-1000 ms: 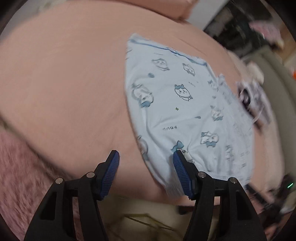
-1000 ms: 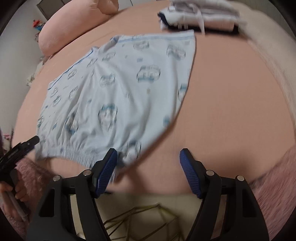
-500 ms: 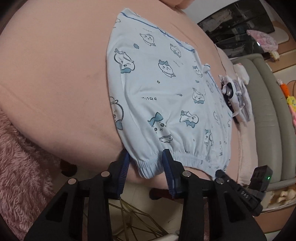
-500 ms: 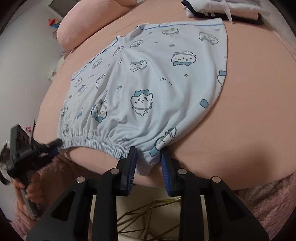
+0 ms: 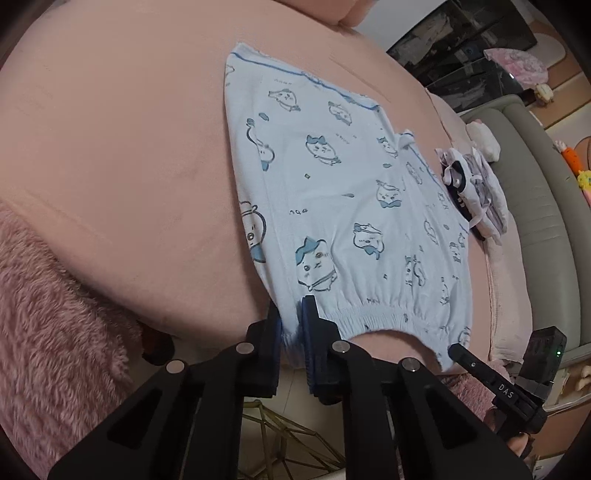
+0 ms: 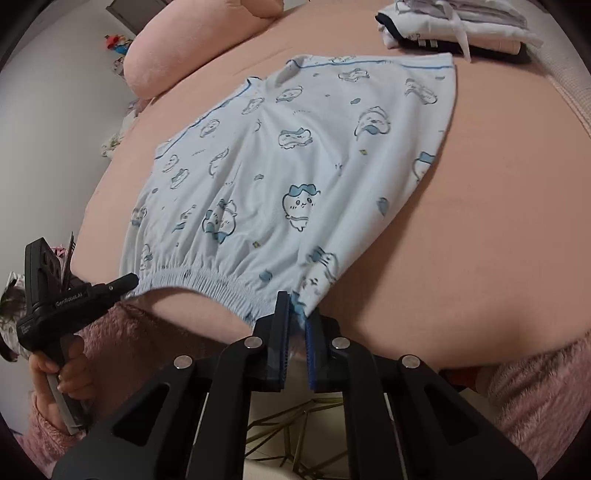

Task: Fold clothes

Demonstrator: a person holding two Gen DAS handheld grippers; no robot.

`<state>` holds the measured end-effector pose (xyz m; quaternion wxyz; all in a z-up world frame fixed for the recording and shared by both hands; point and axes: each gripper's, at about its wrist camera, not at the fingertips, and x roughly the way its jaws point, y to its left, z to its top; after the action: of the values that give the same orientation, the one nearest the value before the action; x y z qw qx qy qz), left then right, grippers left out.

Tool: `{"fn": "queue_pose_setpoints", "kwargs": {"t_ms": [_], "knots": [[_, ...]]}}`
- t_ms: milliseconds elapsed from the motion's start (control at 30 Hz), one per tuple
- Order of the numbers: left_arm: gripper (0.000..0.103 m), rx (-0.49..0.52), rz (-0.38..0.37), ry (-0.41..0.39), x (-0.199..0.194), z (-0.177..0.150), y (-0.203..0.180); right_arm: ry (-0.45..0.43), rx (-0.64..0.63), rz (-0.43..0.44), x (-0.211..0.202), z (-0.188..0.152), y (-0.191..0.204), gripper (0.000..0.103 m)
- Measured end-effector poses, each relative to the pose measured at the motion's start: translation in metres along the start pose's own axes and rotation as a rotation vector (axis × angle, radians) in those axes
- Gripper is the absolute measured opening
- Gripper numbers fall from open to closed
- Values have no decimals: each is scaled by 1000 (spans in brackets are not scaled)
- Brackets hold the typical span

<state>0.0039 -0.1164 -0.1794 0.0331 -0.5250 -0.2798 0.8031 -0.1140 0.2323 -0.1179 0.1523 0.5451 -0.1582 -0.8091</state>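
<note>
Nearest, the left hand-held gripper [image 5: 291, 332] is closing on the left corner of the waistband [image 5: 384, 314] of the pale blue shorts [image 5: 332, 192]; cloth is seen between the jaws. The right hand-held gripper [image 6: 295, 325] is clamped narrow on the right waistband corner. Both corners are pinched, probably so the near edge can be lifted and folded over. The shorts are spread flat on the pink bed [image 6: 480, 221]. Farther off, folded clothes [image 6: 454, 26] are stacked, presumably finished.
</note>
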Motion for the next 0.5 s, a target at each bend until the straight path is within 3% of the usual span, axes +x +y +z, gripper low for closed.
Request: {"fn": "queue_pose_setpoints", "kwargs": {"t_ms": [133,200,233,267,333,467,500], "knots": [[11,19,46,36,8,-2,3,22,27,0,1,-5,-8,5],[13,-35,30,91,20,2,12,51,39,-22,7,-8,-15,6],[17,-52,14,90,18,5,15,66,51,-28,10,-8,-19,6],[29,-68,-3,87,16,8,18,69,65,-20,9,-7,-23,6],[45,-70,4,25,3,21,24,45,91,-14,-1,-3,-28,11],[45,-55,15,-66,-3,60,37,-61,149,-52,-25,12,-46,34],[45,-53,11,-79,1,74,41,-73,168,-58,-25,20,-53,36]]}}
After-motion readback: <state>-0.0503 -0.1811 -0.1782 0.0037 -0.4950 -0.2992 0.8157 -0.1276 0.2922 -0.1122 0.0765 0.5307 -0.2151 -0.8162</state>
